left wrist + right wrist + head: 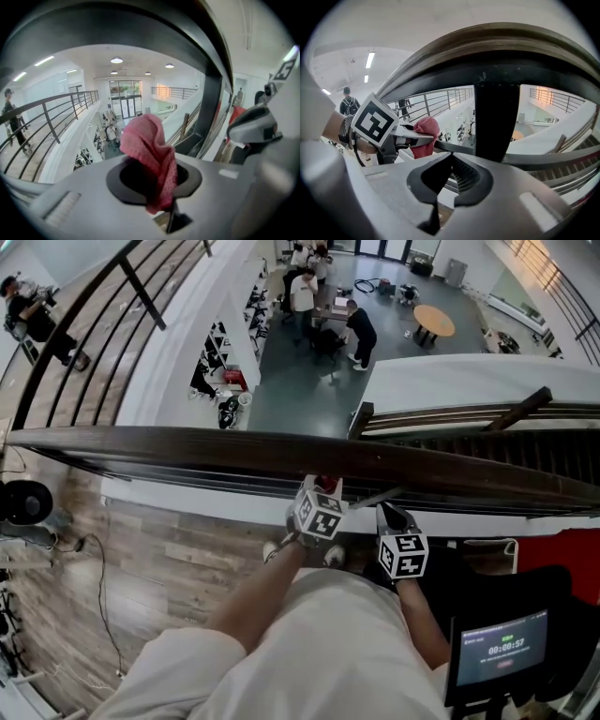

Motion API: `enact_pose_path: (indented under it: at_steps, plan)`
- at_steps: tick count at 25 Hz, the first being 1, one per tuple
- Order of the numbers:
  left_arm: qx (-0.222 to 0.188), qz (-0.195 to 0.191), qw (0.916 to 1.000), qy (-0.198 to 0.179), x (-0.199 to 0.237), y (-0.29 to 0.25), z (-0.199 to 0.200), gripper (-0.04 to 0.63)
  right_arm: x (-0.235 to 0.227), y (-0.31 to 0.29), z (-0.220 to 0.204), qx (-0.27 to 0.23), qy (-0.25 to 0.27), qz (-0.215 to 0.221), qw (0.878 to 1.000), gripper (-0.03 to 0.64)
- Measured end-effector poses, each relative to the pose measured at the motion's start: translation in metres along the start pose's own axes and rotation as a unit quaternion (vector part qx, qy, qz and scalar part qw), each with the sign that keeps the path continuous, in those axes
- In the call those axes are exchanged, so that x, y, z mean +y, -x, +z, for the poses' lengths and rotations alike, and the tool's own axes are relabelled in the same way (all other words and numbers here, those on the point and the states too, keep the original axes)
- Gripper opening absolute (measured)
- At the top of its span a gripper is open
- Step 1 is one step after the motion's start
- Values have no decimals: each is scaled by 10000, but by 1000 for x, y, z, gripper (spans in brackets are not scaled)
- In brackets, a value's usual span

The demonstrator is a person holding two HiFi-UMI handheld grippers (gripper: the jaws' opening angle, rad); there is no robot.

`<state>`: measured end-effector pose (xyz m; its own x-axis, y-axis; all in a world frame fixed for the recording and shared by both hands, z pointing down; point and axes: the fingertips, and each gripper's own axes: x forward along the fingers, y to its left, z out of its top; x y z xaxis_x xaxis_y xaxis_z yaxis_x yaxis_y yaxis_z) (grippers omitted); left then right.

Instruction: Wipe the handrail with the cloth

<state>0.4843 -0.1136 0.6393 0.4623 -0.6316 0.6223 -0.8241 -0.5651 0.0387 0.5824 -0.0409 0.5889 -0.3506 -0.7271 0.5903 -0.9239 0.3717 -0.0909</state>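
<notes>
Looking down past the person's pale garment (319, 652), both tools sat just short of the handrail (187, 451). Small screen (502, 648) low on the right, close by the person.

Left tool (154, 178) pinched a pink cloth (149, 145). The cloth stood bunched up out of the jaws and folded over at the top. Head view put the cloth at the rail's near edge, slightly under it. Whether it touched the rail could not be told.

Right tool (443, 183) just beside the left one, jaws pressed together, nothing between them. Its view looked up at the rail's underside and a dark post (497, 117), with the left tool and cloth off to its left.

Wood floor (141, 559) lay below the tools. The handrail was dark brown and ran left to right across the head view.

Beyond it was an open drop to a grey lower floor (281, 381), where several people (361, 334) stood. One more person (33, 315) on the curved walkway at far left.
</notes>
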Motion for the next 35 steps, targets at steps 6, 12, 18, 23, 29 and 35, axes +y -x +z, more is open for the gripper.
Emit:
enact_pose_path:
  at_steps: [6, 12, 18, 23, 29, 35]
  plan:
    - [78, 96, 9998, 125, 31, 12, -11, 87, 19, -15, 12, -53, 48, 94, 9999, 3]
    - [103, 169, 9996, 196, 59, 23, -21, 87, 36, -33, 23, -75, 61, 161, 9998, 3]
    - [111, 284, 9989, 344, 95, 40, -32, 87, 55, -49, 33, -67, 139, 212, 9997, 3]
    - [71, 456, 9979, 452, 126, 53, -42, 87, 72, -58, 36, -32, 201, 258, 9995, 3]
    - [66, 673, 9963, 523, 161, 71, -56, 87, 88, -60, 37, -37, 151, 203, 9997, 3]
    - [75, 860, 9943, 630, 199, 91, -68, 87, 106, -61, 34, -46, 6, 89, 9999, 3]
